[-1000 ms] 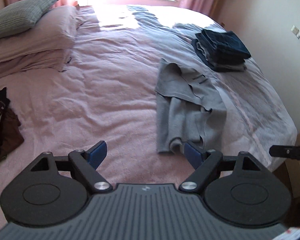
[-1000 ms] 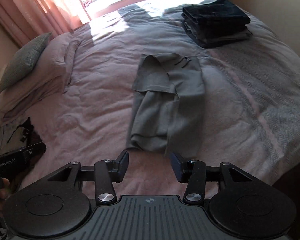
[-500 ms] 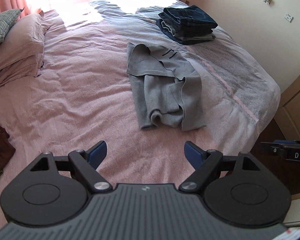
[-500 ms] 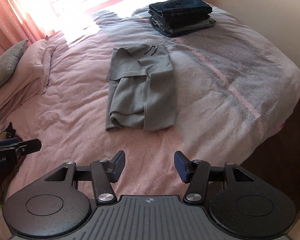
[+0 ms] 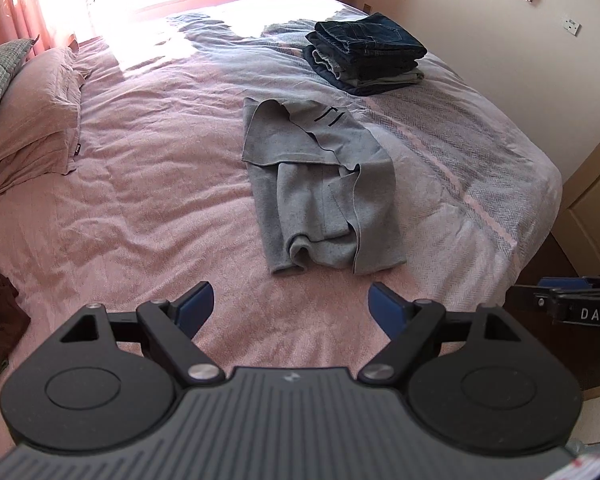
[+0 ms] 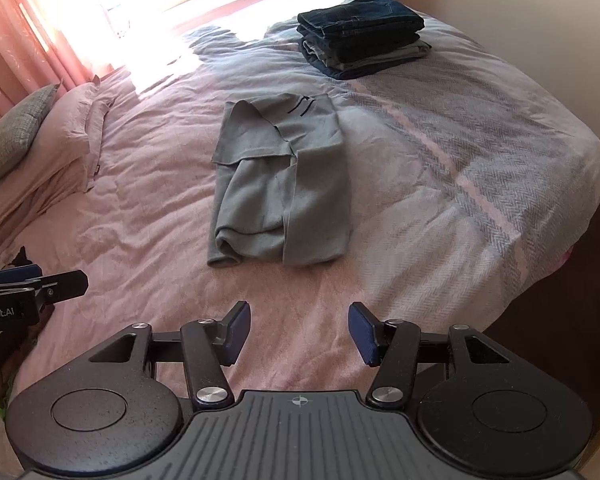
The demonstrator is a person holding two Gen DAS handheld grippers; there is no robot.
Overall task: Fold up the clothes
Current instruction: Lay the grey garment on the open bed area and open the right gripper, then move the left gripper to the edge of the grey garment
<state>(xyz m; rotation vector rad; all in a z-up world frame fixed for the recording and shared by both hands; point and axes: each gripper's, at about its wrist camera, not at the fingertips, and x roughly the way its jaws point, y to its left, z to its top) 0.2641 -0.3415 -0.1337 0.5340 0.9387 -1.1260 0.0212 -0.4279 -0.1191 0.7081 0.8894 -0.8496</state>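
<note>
A grey garment (image 5: 320,196), partly folded, is laid mid-bed (image 5: 140,200), near a stack (image 5: 366,54) of folded clothes. The left gripper (image 5: 290,306) is held spread and empty above the near edge. The right gripper (image 6: 298,330), also empty, has just been opened wider.
</note>
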